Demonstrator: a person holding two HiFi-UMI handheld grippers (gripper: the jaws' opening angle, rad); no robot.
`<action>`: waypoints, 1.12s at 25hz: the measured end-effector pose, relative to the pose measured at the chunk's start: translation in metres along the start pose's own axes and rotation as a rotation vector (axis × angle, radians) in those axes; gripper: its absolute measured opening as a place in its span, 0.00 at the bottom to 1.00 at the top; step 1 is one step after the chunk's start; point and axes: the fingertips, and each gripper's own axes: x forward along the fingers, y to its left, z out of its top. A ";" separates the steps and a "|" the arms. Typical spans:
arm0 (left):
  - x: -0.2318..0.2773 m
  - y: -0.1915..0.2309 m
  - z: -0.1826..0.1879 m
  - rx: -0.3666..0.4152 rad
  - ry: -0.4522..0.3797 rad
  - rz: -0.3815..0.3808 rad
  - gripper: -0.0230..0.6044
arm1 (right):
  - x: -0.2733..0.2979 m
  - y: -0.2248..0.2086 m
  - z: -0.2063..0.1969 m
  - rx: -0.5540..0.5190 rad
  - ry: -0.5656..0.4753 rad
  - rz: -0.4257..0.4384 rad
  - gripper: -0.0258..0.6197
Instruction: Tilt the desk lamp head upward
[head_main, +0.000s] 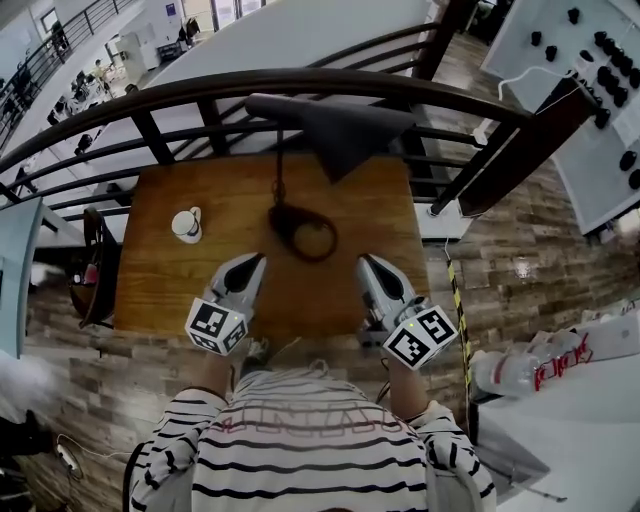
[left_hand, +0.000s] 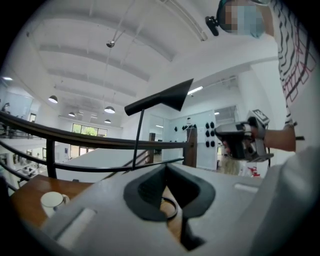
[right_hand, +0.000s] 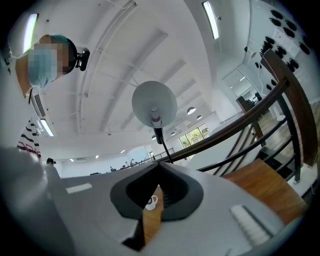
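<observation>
At the near edge of the wooden table (head_main: 170, 295) both my tongs are parked low. The left tongs (head_main: 255, 262) and the right tongs (head_main: 368, 262) are each pinched fully closed on nothing, tips pointing in toward the lamp. The lamp stands mid-table toward the back: its ring base (head_main: 305, 232) lies flat on the wood, a thin stem goes up, and the dark cone lamp head (head_main: 335, 125) sits over the far side by the railing (head_main: 200, 90), well apart from my tips. So I'd say the job hasn't started yet, this is the reach-in stage. Next move as I see it is to open one pair, bring it up to the shade's rim, and maybe pin the base with the other so the lamp doesn't skate, then ease the head upward. The white cup (head_main: 186, 224) sits left of the base, out of the way. As for writing, I see no brand on the lamp. The cubes on my tongs only carry square markers, and the faint print across my striped shirt is too blurry to read.
</observation>
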 end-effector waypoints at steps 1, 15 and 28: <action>-0.003 -0.002 0.000 -0.001 -0.005 0.008 0.04 | -0.002 0.000 -0.003 0.003 0.007 0.001 0.03; -0.037 -0.030 -0.015 -0.025 0.010 0.064 0.04 | -0.017 -0.005 -0.038 -0.001 0.107 -0.016 0.03; -0.040 -0.047 -0.016 -0.050 -0.011 0.066 0.04 | -0.026 -0.009 -0.054 -0.037 0.177 -0.048 0.04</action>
